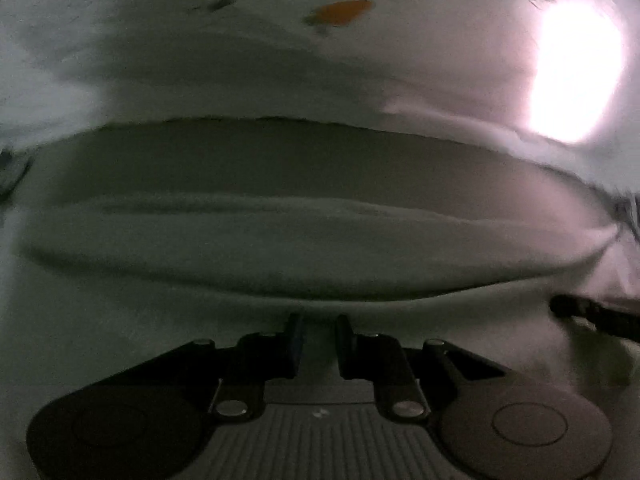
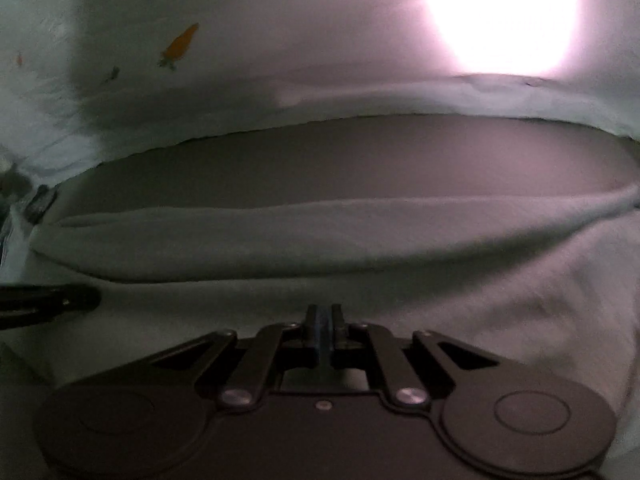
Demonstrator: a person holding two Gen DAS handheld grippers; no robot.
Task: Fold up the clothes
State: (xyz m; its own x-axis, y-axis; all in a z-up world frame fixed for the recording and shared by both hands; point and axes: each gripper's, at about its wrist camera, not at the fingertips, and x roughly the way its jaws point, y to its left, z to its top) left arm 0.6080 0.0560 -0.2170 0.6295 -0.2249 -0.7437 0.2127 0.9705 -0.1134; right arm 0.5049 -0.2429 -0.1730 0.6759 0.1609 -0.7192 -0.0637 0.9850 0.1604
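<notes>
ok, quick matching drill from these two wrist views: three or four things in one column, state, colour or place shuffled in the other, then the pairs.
Things:
1. left gripper
2. right gripper
3. carrot print
4. white garment

States, colours, places:
A. orange
B. jaws pressed together
C. jaws slightly apart, pale cloth showing in the gap
D. rolled hem crossing both views, lit from behind

Pairs: 1-C, 2-B, 3-A, 4-D
</notes>
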